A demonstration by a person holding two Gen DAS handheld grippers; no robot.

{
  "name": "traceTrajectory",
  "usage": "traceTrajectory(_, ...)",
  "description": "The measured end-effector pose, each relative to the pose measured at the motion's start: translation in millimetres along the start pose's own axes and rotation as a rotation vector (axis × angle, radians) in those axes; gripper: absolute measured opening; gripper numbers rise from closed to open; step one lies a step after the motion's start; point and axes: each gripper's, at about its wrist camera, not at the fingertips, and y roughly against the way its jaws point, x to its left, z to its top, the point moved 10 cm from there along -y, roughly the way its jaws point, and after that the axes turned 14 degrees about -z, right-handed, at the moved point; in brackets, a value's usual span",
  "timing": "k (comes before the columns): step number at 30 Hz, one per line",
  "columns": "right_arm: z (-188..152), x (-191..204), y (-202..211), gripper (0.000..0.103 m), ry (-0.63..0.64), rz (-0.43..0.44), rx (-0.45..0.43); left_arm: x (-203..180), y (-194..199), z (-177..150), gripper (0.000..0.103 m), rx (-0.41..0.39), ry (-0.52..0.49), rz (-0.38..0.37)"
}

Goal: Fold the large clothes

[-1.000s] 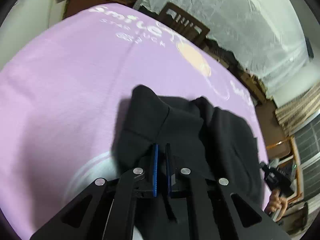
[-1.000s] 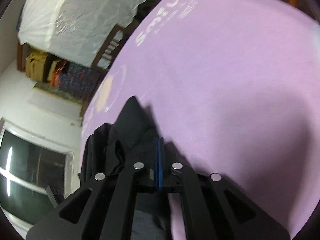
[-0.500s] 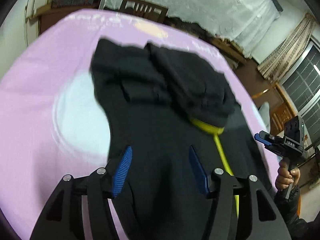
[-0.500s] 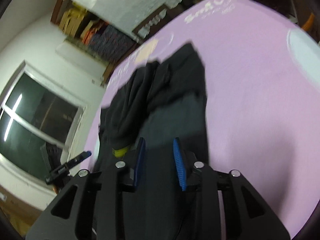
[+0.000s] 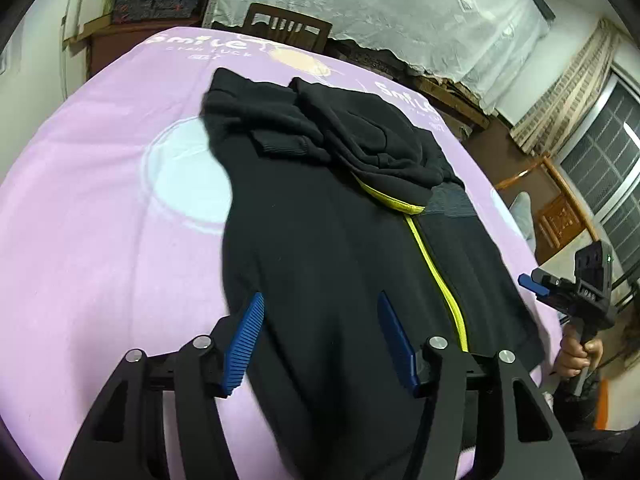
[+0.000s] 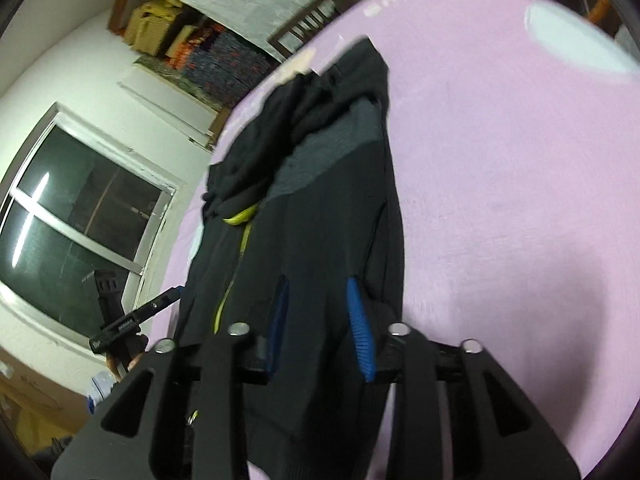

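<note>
A black hooded jacket (image 5: 340, 232) with a yellow zip (image 5: 436, 276) lies flat on the lilac blanket (image 5: 100, 216). Its sleeves and hood are bunched across the top (image 5: 320, 120). My left gripper (image 5: 321, 296) hovers over the jacket's lower left part; its jaws are opening, with no cloth pinched between the blue pads (image 5: 246, 332). My right gripper (image 6: 316, 284) hangs over the jacket's (image 6: 320, 220) lower right part, jaws also opening and holding nothing. Each gripper shows in the other's view: the right gripper (image 5: 568, 292) in a hand, the left gripper (image 6: 136, 316) at the blanket's edge.
A wooden chair (image 5: 288, 28) stands at the blanket's far edge, with white sheeting (image 5: 400, 12) behind it. Wooden furniture and a barred window (image 5: 612, 152) are on the right. The right wrist view shows a dark window (image 6: 80, 208) and shelves of boxes (image 6: 160, 28).
Both grippers were shut on black cloth near the jacket's far end. They have let go, opened wide and drawn back to the near part; the cloth now lies bunched at the top.
</note>
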Motion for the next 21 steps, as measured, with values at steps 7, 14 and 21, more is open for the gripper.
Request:
traceTrajectory(7,-28,-23,9,0.049,0.008,-0.063,0.048,-3,5,-38,0.075,0.061,0.048,-0.071)
traceTrajectory(14,-45,-11,6,0.048,-0.004,0.068,0.095,-22,-11,-45,0.075,0.055,-0.023,-0.090)
traceTrajectory(21,-54,3,3,0.039,0.052,0.073,0.119,-29,2,-69,0.057,0.085,-0.001,-0.181)
